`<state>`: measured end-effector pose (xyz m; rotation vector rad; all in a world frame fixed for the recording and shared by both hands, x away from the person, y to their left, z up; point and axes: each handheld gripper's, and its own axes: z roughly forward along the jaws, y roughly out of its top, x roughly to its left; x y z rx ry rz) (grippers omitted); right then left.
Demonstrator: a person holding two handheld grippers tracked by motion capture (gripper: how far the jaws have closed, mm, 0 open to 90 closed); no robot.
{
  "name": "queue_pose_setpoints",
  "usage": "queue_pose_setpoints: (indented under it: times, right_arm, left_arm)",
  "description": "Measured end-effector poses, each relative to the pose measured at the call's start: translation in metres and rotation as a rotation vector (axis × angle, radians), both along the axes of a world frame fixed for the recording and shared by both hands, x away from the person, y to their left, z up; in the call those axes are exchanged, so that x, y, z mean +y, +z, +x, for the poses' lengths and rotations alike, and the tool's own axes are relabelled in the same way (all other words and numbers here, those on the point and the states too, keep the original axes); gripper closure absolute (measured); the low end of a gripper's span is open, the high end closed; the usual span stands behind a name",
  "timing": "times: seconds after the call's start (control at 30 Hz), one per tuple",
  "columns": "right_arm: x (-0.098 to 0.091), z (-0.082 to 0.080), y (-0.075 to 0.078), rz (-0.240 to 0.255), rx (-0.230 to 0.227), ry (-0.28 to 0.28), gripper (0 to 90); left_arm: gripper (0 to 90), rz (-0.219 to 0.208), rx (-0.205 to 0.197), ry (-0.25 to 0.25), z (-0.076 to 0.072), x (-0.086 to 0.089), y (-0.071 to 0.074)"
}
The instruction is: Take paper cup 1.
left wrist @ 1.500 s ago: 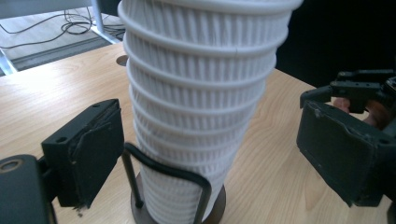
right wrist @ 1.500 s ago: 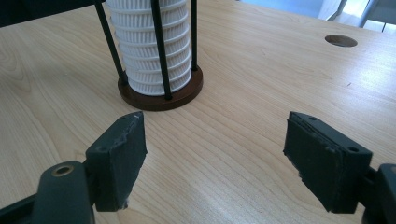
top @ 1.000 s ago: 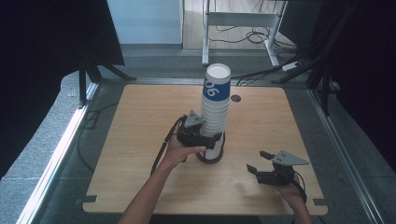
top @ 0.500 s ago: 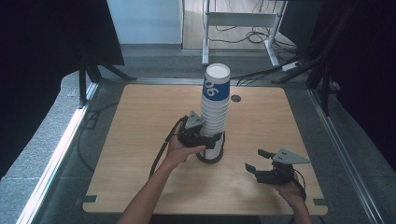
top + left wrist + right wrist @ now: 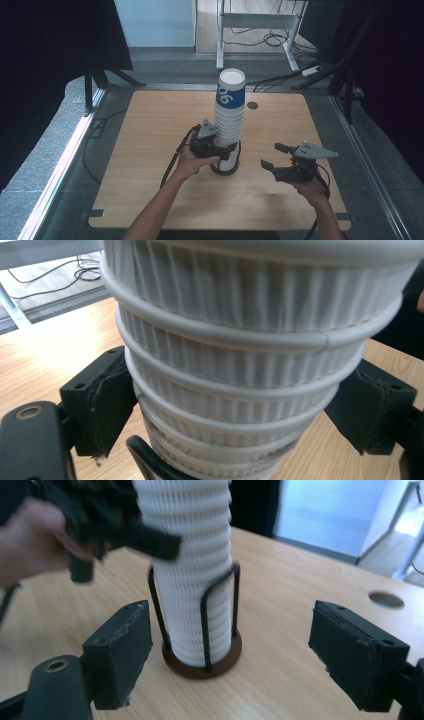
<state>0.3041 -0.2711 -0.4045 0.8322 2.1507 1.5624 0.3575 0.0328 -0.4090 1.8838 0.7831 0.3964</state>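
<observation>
A tall stack of white ribbed cups [image 5: 230, 112], the top one banded blue, stands in a black wire holder [image 5: 226, 169] on the wooden table [image 5: 150, 130]. My left gripper [image 5: 226, 150] grips the stack low down. In the left gripper view its jaws have just been closing and both pads press the cup stack [image 5: 240, 365]. My right gripper [image 5: 271, 155] hovers right of the holder, apart from it. Its jaws have just been opening, and in the right gripper view nothing lies between them [image 5: 239, 650]. Farther off stand the stack [image 5: 192, 555] and holder base [image 5: 202, 667].
A round cable hole [image 5: 252, 105] lies in the table behind the stack. A metal desk frame [image 5: 260, 20] and floor cables stand beyond the far edge. Dark curtains hang on both sides. Bare wood spreads left of the holder.
My right gripper has lifted a little and its jaws stand wider apart. The left hand has stayed by the stack, with its jaws drawn in against the cups.
</observation>
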Motion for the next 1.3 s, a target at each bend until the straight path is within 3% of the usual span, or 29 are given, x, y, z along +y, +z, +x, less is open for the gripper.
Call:
queue_pose_setpoints:
  times: [0.2, 0.67, 0.87, 1.3]
  right_arm:
    - [0.003, 0.008, 0.033, 0.028, -0.018, 0.041, 18.8]
    - [0.018, 0.023, 0.074, 0.022, -0.049, 0.103, 18.8]
    - [0.025, 0.029, 0.090, 0.036, -0.054, 0.140, 18.0]
    - [0.036, 0.038, 0.106, 0.025, -0.059, 0.167, 18.1]
  left_arm:
    - [12.9, 0.008, -0.004, -0.002, 0.000, -0.001, 0.000]
    - [13.0, 0.009, 0.004, -0.004, 0.000, -0.001, 0.000]
    - [13.0, 0.027, -0.002, -0.008, 0.000, -0.002, -0.001]
    - [13.0, 0.022, 0.001, -0.003, 0.000, -0.002, -0.001]
